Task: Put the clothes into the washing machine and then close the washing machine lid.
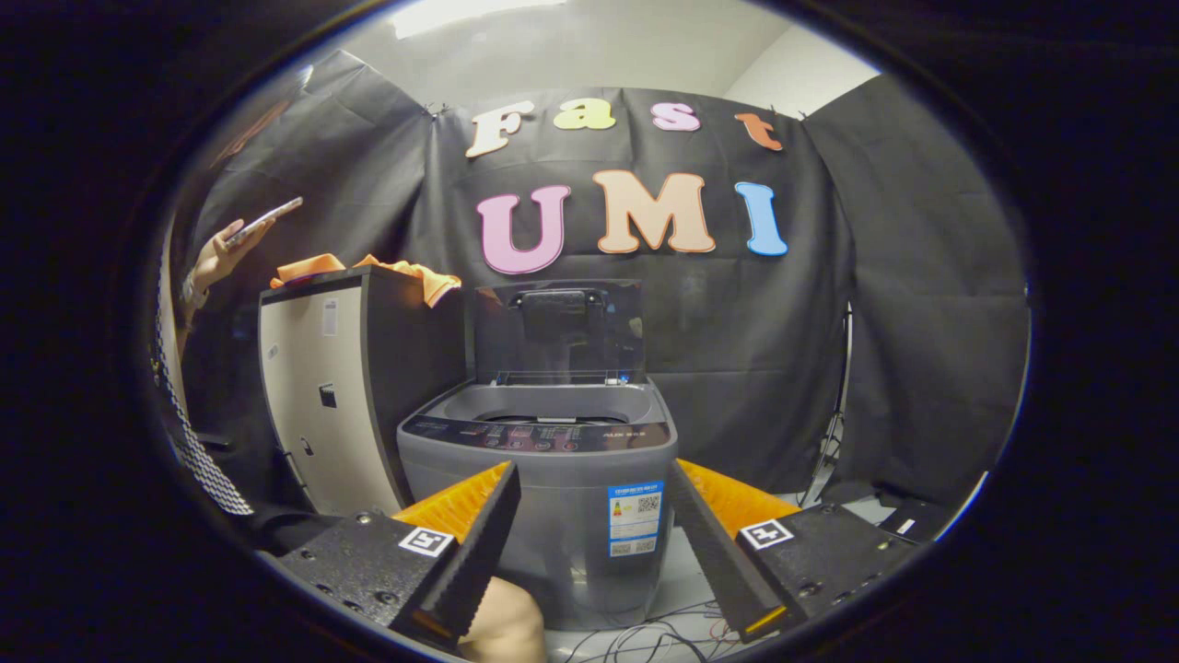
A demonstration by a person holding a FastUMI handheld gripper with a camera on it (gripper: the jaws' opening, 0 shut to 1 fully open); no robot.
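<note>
Gripper (594,516) spread wide, empty, before open-lidded washing machine (539,479).

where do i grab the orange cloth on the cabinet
Take the cloth by the corner drooping over the cabinet's top edge nearest the washer, coming from the washer side. That hanging fold is free to pinch. The open claw is empty.

My gripper (594,539) is spread, empty; beyond it stands the grey top-loading washing machine (539,497), lid (562,331) raised. Left, a tall cabinet (322,405) carries orange clothes (414,274).
</note>
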